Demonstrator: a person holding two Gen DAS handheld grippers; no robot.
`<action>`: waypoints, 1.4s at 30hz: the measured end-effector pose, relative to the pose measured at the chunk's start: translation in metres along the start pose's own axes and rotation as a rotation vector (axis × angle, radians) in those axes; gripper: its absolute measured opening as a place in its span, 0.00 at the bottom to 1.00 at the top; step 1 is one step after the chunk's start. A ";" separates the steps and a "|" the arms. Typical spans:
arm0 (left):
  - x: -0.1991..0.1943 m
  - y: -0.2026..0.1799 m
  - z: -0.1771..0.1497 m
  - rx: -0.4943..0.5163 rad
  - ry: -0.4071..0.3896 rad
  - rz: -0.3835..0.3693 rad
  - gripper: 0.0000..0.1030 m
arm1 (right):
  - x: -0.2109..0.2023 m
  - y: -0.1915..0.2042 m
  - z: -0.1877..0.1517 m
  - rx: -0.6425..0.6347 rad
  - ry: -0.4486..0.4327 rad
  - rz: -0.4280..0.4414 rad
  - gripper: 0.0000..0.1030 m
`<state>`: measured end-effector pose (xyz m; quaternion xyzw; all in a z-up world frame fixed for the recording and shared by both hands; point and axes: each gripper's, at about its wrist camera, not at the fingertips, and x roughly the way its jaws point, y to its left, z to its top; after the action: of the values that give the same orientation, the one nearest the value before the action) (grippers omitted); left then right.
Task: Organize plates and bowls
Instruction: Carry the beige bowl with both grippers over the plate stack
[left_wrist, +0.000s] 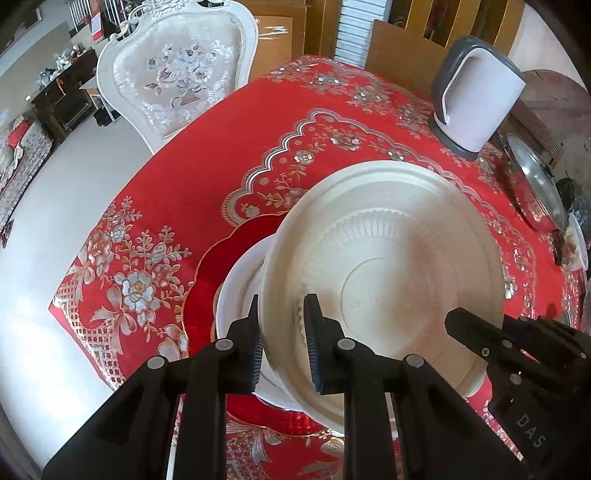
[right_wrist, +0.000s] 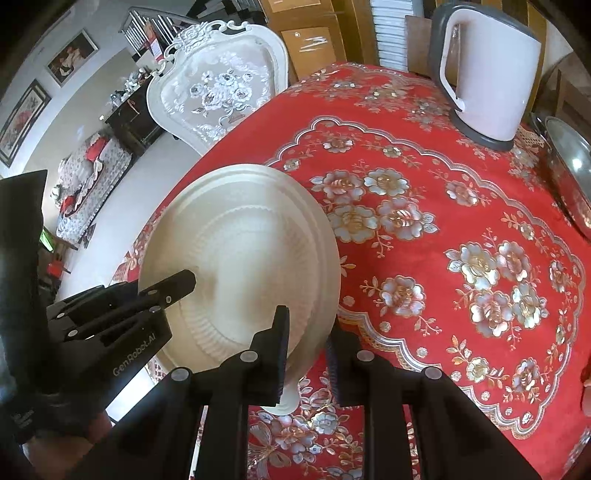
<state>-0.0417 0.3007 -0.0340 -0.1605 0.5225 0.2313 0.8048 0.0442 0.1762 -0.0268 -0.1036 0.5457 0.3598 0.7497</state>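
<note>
A cream ribbed plate (left_wrist: 388, 258) hangs tilted above the red tablecloth, its hollow side facing both cameras. My left gripper (left_wrist: 284, 343) straddles its left rim, one finger outside and one inside, shut on it. My right gripper (right_wrist: 308, 354) is shut on the opposite rim of the cream plate (right_wrist: 240, 251). The right gripper (left_wrist: 465, 332) also pokes in at the plate's right edge in the left wrist view, and the left gripper (right_wrist: 177, 286) shows on the plate's left in the right wrist view. A white plate (left_wrist: 236, 295) lies on the cloth under the lifted one, mostly hidden; its edge (right_wrist: 284, 404) peeks out below.
A white and grey kettle (left_wrist: 476, 92) (right_wrist: 487, 74) stands at the far right of the table (right_wrist: 443, 221). A pan with a glass lid (left_wrist: 535, 188) (right_wrist: 572, 173) sits at the right edge. An ornate white chair (left_wrist: 173, 74) (right_wrist: 221, 85) stands behind the table's far left edge.
</note>
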 end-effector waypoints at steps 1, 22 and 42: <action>0.000 0.001 0.000 -0.001 -0.001 0.002 0.17 | 0.001 0.001 0.000 -0.002 0.001 -0.001 0.20; 0.017 0.015 -0.002 -0.007 0.008 0.028 0.17 | 0.025 0.015 0.001 -0.017 0.046 -0.016 0.21; 0.037 0.019 -0.002 -0.006 0.041 0.052 0.18 | 0.046 0.018 0.005 -0.035 0.092 -0.013 0.24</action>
<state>-0.0409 0.3234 -0.0692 -0.1540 0.5421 0.2505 0.7872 0.0429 0.2117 -0.0614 -0.1367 0.5727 0.3593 0.7240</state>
